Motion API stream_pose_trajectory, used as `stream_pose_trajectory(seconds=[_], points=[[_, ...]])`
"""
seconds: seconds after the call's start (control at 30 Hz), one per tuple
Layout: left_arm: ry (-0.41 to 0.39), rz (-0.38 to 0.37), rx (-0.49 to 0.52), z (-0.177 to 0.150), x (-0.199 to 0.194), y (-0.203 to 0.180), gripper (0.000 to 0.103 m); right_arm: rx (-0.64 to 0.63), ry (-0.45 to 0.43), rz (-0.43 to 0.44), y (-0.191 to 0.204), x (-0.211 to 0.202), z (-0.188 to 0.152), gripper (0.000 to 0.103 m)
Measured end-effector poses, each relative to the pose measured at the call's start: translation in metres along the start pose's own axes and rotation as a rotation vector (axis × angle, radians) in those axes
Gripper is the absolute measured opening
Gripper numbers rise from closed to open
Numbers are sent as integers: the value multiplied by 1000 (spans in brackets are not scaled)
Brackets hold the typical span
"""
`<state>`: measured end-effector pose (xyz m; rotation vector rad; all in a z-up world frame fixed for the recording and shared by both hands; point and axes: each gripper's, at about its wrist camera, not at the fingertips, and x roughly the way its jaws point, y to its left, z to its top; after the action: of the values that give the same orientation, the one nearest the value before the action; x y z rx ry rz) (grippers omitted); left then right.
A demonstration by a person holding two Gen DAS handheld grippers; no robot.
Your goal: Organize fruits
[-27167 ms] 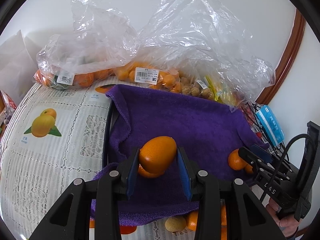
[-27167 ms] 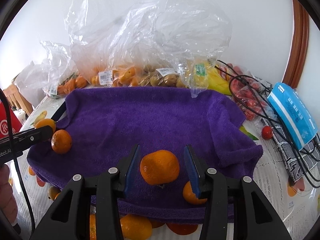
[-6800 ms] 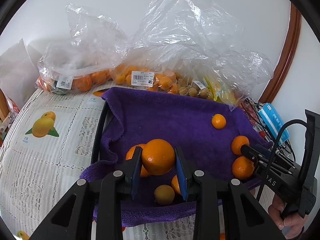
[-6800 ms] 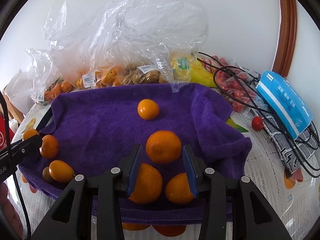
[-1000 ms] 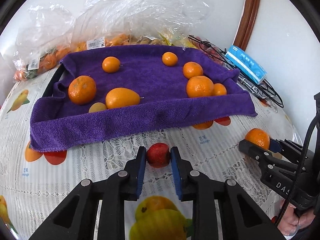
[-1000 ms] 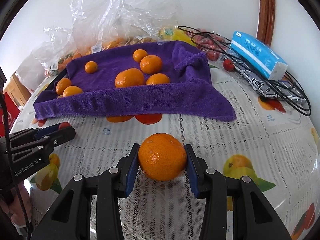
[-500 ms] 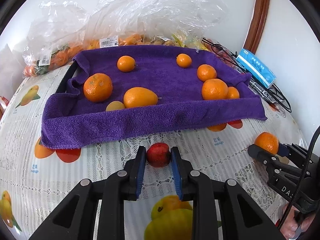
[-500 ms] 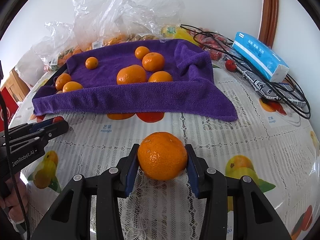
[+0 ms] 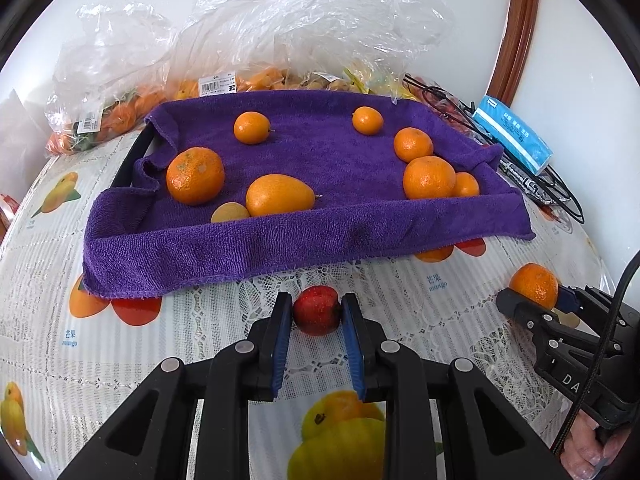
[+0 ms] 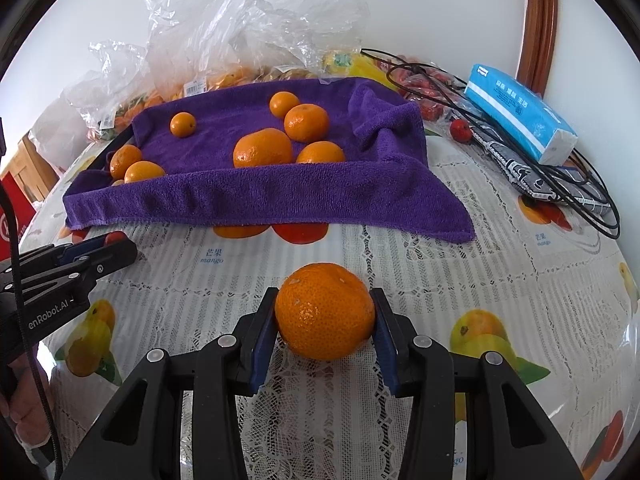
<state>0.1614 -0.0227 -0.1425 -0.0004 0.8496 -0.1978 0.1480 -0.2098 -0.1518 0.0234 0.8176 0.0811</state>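
My left gripper is shut on a small red fruit, just in front of the purple towel that lines a tray. My right gripper is shut on a mandarin above the printed tablecloth; the same mandarin shows at the right of the left wrist view. Several oranges lie on the towel, among them a large one at the left, an oval one and a group at the right.
Clear plastic bags of fruit pile up behind the tray against the white wall. A blue tissue pack, black cables and a loose red fruit lie at the right. A brown wooden frame stands at the back right.
Both views have drifted a little, so the tray sits slightly more to the right in the left wrist view. Each gripper keeps its fruit.
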Motion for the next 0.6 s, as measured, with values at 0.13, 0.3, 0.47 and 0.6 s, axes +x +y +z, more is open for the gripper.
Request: stream_pose_trajectory(seconds=[0.13,0.3,0.47,0.6], points=[[1,8,4,0,0,-1,24,-6,1,-6,1,0,0,44],[2,9,-5,0,0,-1,24,-8,1,-7,0,0,0,44],[2,9,-6,0,0,-1,24,-7,0,-7,1,0,0,44],[0,5,-10,0,0,0,24,-6,-1,-6,0,0,0,44]])
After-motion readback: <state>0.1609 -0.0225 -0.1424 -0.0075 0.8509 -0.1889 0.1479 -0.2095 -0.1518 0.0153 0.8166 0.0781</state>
